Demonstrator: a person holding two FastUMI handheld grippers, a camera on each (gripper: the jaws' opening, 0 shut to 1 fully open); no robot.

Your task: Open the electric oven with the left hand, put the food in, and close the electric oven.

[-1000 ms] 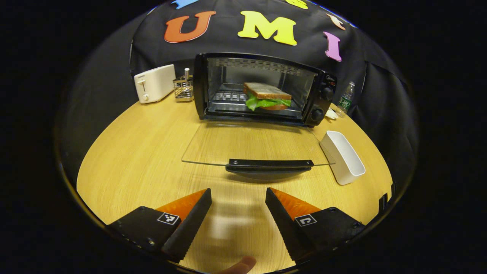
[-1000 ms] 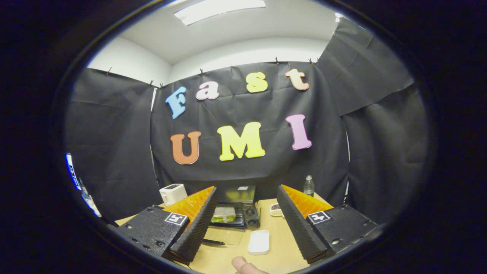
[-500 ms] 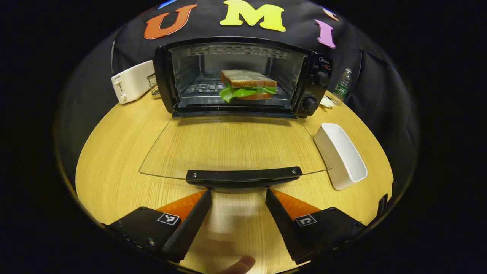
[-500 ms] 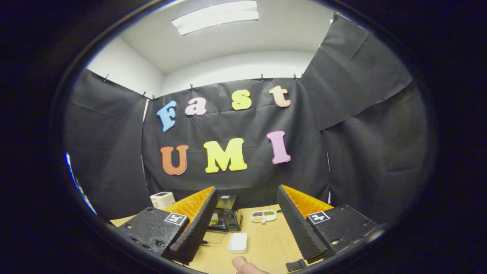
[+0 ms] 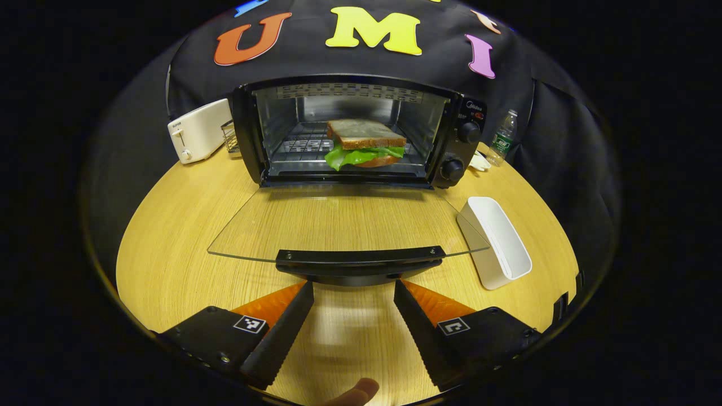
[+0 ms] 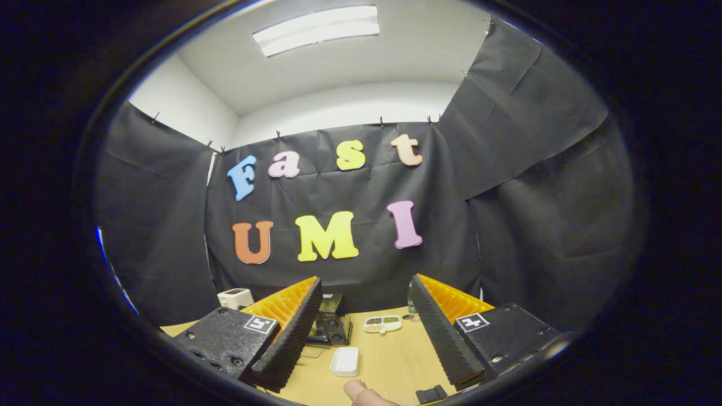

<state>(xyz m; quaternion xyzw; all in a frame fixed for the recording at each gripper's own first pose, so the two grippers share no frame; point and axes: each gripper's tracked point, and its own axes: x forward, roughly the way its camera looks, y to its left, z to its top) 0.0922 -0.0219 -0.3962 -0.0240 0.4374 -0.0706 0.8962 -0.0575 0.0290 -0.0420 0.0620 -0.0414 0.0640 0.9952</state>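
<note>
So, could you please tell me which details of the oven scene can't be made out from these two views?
- Left gripper view: whether the open jaws touch the black door handle; its underside is hidden.
- Left gripper view: the wire rack is mostly hidden behind the black electric oven.
- Right gripper view: the sandwich inside the oven is blocked by the right gripper's finger.
- Right gripper view: the small divided dish is too small to tell its contents.

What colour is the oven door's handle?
Black; the handle shows best in the left gripper view.
</note>
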